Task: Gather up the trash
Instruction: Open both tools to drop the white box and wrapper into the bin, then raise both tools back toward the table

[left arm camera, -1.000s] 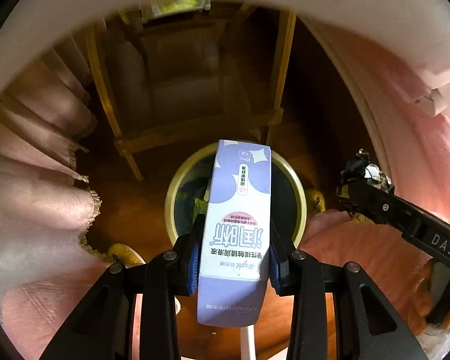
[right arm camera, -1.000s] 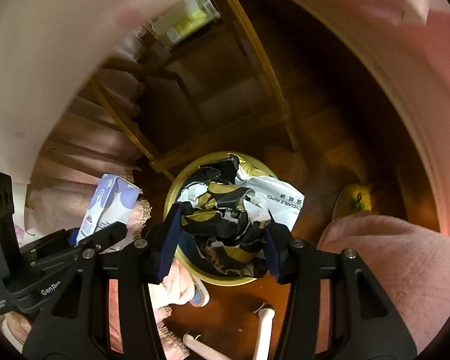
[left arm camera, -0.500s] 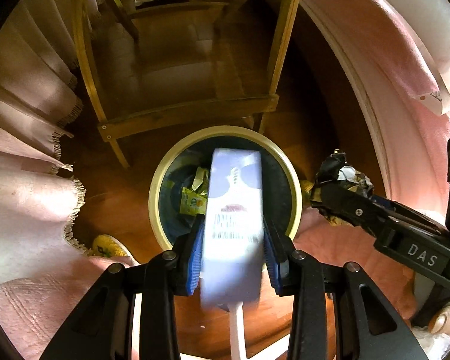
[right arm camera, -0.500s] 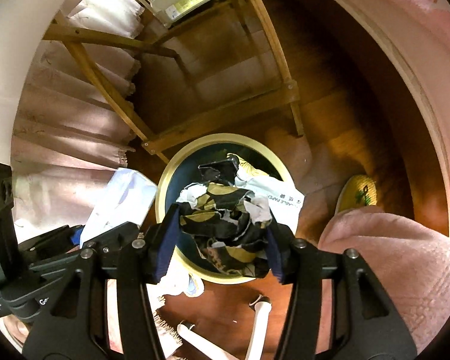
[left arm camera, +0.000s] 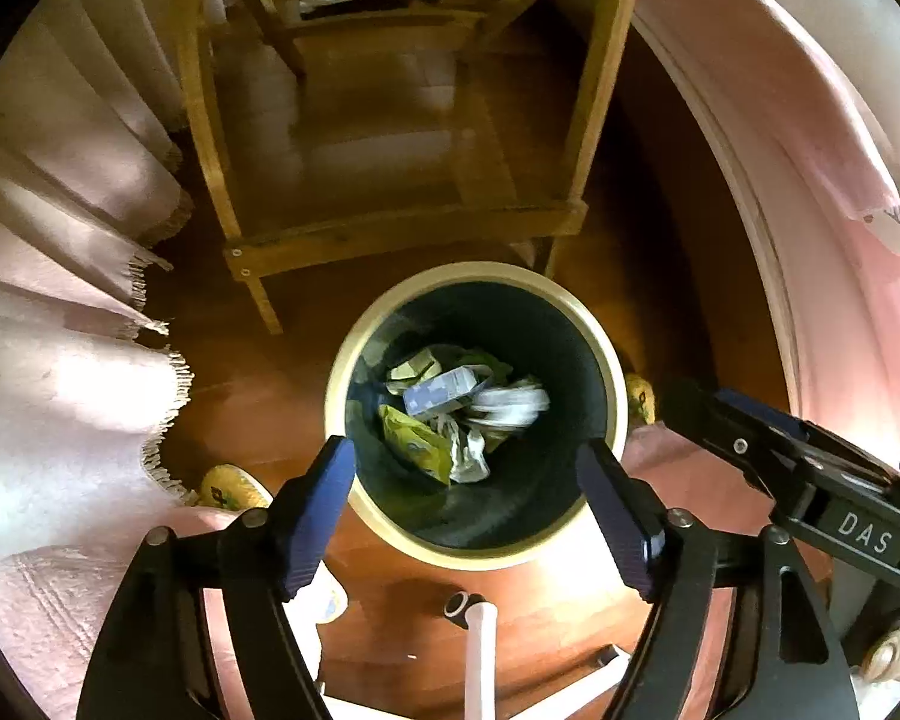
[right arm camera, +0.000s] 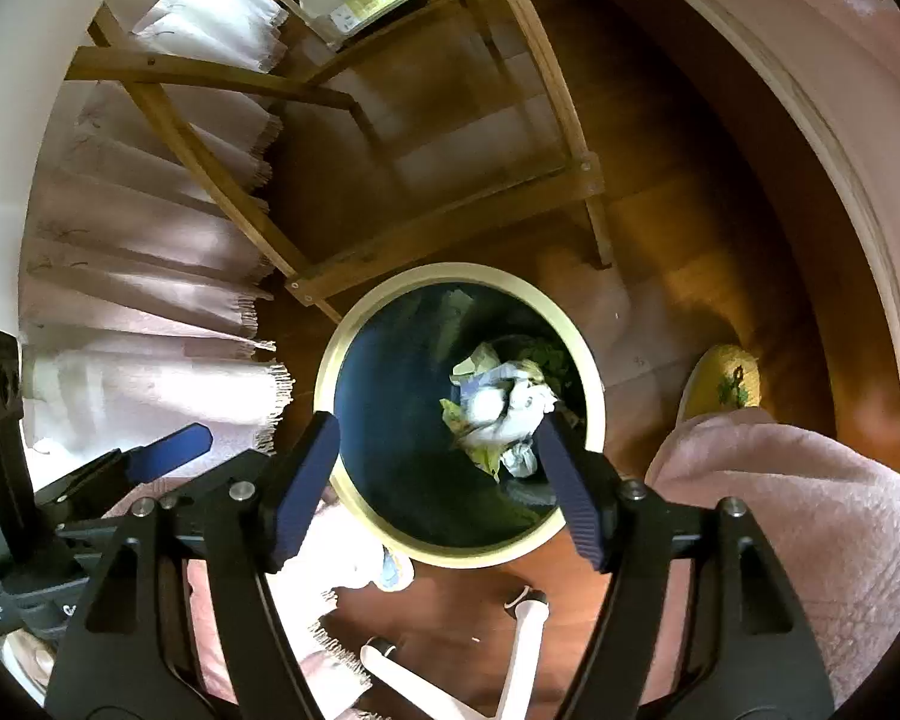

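Both the left gripper and the right gripper gape wide and hold nothing above the round dark bin with a cream rim. A pale purple carton and crumpled wrappers lie at its bottom, near a wooden chair frame at the far side.

We look straight down into the bin: mouth open and unblocked, trash lying low at the bottom, dark wall bare above it. Wooden frame crowds the far rim. Fringed pink cloth hangs left, pink fabric near right. White tubes lie on the floor nearside.
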### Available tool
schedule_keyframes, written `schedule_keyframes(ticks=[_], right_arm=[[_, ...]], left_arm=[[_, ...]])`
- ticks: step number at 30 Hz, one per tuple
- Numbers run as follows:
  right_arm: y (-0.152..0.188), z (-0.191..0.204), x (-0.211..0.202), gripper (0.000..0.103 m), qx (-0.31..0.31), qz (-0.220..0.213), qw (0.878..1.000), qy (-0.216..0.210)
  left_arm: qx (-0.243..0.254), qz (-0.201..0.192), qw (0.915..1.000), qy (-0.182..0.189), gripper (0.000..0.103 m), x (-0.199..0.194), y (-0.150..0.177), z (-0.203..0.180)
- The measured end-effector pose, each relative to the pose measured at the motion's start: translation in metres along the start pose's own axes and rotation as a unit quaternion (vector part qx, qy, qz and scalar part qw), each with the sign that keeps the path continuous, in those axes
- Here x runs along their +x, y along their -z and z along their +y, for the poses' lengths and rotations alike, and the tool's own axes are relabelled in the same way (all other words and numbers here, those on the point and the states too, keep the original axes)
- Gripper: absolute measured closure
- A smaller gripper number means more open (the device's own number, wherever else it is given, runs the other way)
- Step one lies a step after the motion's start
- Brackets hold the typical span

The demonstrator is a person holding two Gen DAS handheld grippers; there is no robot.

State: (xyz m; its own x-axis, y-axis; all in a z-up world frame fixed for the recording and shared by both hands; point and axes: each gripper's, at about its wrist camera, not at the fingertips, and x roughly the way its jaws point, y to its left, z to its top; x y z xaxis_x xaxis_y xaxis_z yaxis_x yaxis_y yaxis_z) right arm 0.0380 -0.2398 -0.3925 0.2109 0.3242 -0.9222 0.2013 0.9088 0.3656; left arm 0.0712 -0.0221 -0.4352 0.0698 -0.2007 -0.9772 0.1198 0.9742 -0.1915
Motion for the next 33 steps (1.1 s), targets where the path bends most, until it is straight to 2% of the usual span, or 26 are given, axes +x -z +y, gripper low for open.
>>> schedule_keyframes(ticks=[10,16,24,29,33], right_arm=[[0.001,0.002,-0.002,0.036,-0.006,-0.008,1.000,-0.005],[0.005,0.013,-0.021,0.036,-0.034,-0.038,0.999,-0.001],[0.018,0.033,-0.066,0.036,-0.065,-0.069,0.995,-0.012],[0.021,0.048,-0.115,0.036,-0.087,-0.102,0.990,-0.035],[0.021,0.066,-0.165,0.036,-0.113,-0.139,0.983,-0.049]], left_arm=[[-0.013,-0.012,0.9998,-0.004,0.020,-0.010,-0.001,0.008],[-0.014,-0.046,0.9988,0.010,0.020,-0.043,0.000,0.007],[0.045,-0.103,0.9937,-0.008,0.020,-0.118,0.009,-0.017],[0.086,-0.130,0.9878,-0.001,0.020,-0.177,0.018,-0.031],[0.089,-0.155,0.9838,0.010,0.020,-0.231,0.022,-0.036]])
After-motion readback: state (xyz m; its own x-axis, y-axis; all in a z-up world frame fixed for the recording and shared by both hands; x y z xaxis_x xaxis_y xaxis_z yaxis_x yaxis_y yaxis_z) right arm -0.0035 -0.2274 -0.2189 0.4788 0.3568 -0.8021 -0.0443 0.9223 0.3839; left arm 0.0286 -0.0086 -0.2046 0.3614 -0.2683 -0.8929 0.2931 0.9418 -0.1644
